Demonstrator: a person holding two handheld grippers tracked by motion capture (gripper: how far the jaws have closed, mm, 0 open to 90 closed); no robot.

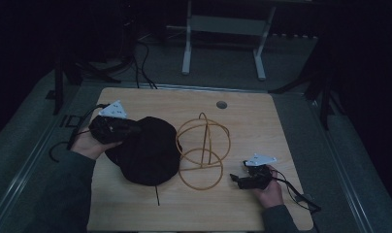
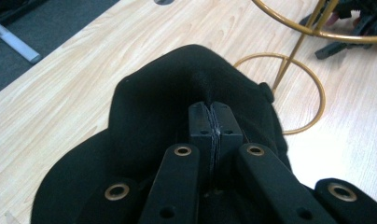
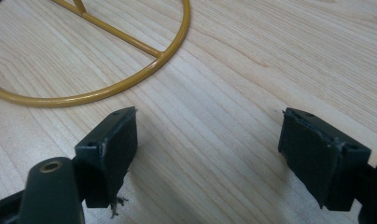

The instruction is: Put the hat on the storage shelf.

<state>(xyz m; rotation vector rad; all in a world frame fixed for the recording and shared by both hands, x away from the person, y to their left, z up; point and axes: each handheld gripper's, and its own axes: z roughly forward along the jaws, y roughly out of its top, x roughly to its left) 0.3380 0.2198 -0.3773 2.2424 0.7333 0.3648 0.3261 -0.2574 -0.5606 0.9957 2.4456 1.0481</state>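
A black cloth hat (image 1: 148, 153) lies in a heap on the wooden table (image 1: 252, 121), left of centre. My left gripper (image 1: 135, 130) is shut on a fold of it; in the left gripper view the jaws (image 2: 215, 116) meet with the black fabric (image 2: 154, 107) pinched between them and bunched up around them. A gold wire stand (image 1: 202, 150) of rings on a thin post stands just right of the hat, its base ring (image 2: 323, 100) touching the cloth's edge. My right gripper (image 1: 235, 178) rests open near the front right, its jaws (image 3: 207, 140) wide apart over bare wood, short of the stand's ring (image 3: 159, 55).
A round cable hole (image 1: 221, 104) sits near the table's far edge. A thin dark cord (image 1: 156, 194) trails from the hat toward the front. A white frame (image 1: 187, 48) stands on the floor behind the table. Cables (image 1: 296, 191) run off both grippers.
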